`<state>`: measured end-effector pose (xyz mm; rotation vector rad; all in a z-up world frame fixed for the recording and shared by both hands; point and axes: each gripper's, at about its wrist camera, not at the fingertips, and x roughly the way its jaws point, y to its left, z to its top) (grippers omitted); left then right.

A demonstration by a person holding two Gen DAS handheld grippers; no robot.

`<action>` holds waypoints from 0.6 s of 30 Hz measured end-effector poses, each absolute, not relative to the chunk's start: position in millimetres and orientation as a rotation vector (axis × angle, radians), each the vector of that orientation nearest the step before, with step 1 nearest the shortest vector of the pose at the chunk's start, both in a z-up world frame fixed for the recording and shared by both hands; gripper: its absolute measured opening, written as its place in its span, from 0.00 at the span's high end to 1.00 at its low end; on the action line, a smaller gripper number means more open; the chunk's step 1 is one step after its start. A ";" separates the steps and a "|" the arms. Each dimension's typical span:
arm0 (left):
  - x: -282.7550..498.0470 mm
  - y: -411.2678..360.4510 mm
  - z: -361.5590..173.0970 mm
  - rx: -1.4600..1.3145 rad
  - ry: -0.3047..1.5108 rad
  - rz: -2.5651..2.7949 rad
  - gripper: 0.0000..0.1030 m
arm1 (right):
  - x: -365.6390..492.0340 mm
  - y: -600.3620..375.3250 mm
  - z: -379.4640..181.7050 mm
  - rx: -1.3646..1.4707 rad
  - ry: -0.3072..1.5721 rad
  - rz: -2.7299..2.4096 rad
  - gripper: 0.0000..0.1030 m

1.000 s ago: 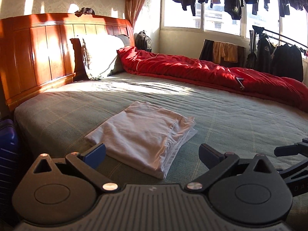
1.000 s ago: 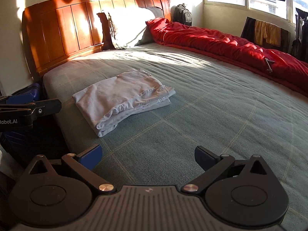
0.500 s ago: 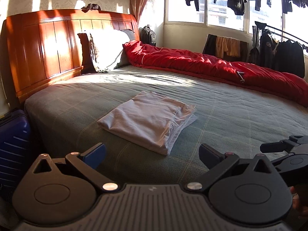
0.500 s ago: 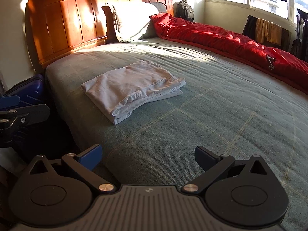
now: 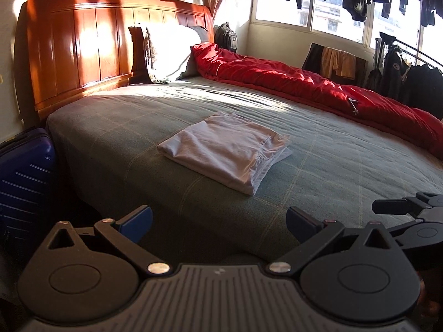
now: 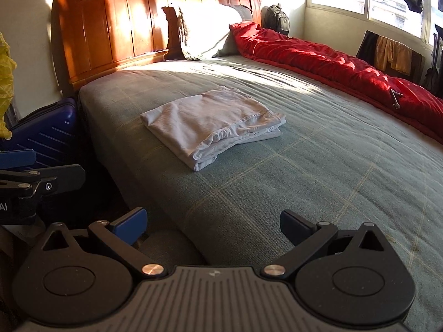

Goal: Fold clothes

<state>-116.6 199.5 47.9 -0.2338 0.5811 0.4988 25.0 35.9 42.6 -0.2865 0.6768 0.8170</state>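
Left wrist view: white garment [image 5: 225,150] folded, lying flat near bed's [image 5: 332,171] left edge. Left gripper [image 5: 218,220] and right gripper [image 6: 213,220] both spread wide, empty, off the bed's foot edge. Risk: loosely stacked right-side layers slipping apart if snagged or dragged.

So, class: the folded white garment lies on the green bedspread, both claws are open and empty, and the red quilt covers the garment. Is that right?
Not quite. The red quilt lies apart along the bed's far side; the folded white garment lies uncovered on the green bedspread, as the left wrist view shows. The left claw and right claw are open and empty.
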 end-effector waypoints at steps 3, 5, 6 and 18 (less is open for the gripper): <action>-121.2 198.5 47.7 -0.236 0.594 0.514 0.01 | 19.2 35.0 44.3 -0.287 0.672 0.826 0.00; -124.2 197.1 47.6 -0.235 0.601 0.524 0.01 | 16.2 34.1 45.3 -0.287 0.671 0.832 0.00; -125.8 196.4 47.5 -0.235 0.604 0.530 0.01 | 15.2 33.6 45.1 -0.285 0.674 0.836 0.00; -136.9 185.6 50.3 -0.210 0.631 0.578 0.01 | 8.7 24.8 42.7 -0.271 0.706 0.836 0.00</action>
